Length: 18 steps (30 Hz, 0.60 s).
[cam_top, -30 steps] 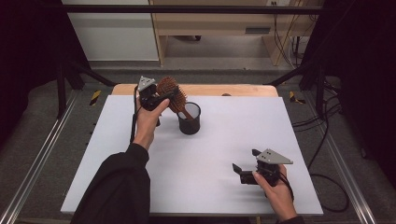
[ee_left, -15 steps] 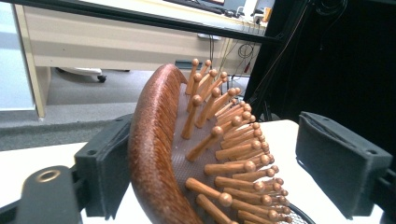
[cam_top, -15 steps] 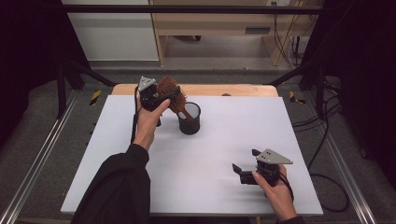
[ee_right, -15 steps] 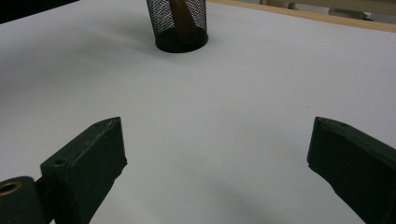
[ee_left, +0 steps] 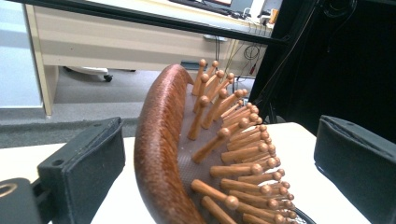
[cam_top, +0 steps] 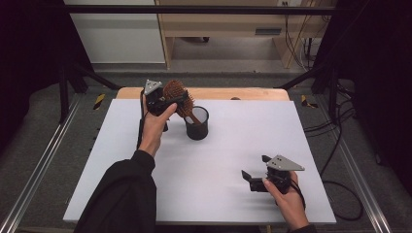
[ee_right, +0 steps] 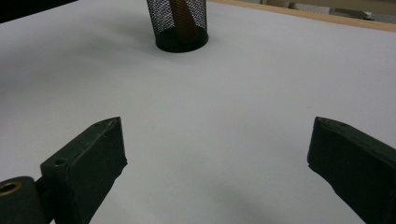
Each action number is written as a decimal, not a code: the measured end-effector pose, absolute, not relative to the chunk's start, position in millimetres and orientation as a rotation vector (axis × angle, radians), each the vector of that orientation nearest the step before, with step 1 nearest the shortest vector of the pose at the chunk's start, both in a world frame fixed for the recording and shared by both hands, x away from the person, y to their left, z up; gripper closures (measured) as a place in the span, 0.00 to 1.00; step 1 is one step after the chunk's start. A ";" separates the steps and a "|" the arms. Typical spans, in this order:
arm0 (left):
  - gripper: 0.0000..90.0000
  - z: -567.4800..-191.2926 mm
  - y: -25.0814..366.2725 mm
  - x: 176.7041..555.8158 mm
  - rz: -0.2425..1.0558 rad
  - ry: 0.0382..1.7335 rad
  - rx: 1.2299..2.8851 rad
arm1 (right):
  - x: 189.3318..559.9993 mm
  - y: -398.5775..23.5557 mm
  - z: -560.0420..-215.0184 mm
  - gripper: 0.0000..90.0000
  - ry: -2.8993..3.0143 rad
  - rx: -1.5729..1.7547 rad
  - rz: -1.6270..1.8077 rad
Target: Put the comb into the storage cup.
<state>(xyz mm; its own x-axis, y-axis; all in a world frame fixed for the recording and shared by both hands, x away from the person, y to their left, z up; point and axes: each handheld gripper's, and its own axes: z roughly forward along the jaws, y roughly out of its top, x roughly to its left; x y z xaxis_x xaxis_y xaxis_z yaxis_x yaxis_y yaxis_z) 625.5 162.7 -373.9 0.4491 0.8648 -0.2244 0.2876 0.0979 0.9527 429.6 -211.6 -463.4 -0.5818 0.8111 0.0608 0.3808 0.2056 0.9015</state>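
At the far left part of the white desk [cam_top: 204,179], a round cup of fine black wire mesh [cam_top: 197,123] stands upright with a wooden hairbrush [cam_top: 176,92] planted in it handle-down, so that the oval head leans out over the rim toward the left. The brush is reddish-brown wood with a smooth, rounded, lightly grained back; its face is a dull cushion set with rows of slim wooden pins, each tipped with a small ball. The desk top is a matte, pale sheet with a strip of bare light wood along its far edge. The left hand-held gripper [cam_top: 170,99], black with flat, rubbery, block-shaped pads, sits at the brush head; its jaws have just been opening and now stand spread wide, with the brush head between them. In the left gripper view there is a clear gap between the wooden back and the left pad [ee_left: 84,163], and the pin tips stand off from the right pad, so neither pad presses on the brush. The right hand-held gripper [cam_top: 256,171] rests low over the near right part of the desk, well apart from the cup, its jaws spread wide around bare desk surface.
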 end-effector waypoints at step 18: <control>0.02 -373.4 170.6 617.7 0.595 1.080 1.400 | 429.6 -211.5 -463.4 0.05 2.058 1.103 1.340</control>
<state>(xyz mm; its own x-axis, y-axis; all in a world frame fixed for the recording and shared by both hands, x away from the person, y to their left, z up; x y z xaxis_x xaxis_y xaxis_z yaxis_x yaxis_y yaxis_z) 617.7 170.6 -373.4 0.4361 0.8659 -0.2449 0.2558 0.1417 0.9563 429.6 -211.5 -463.4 -0.5815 0.8116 0.0557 0.3794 0.2100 0.9011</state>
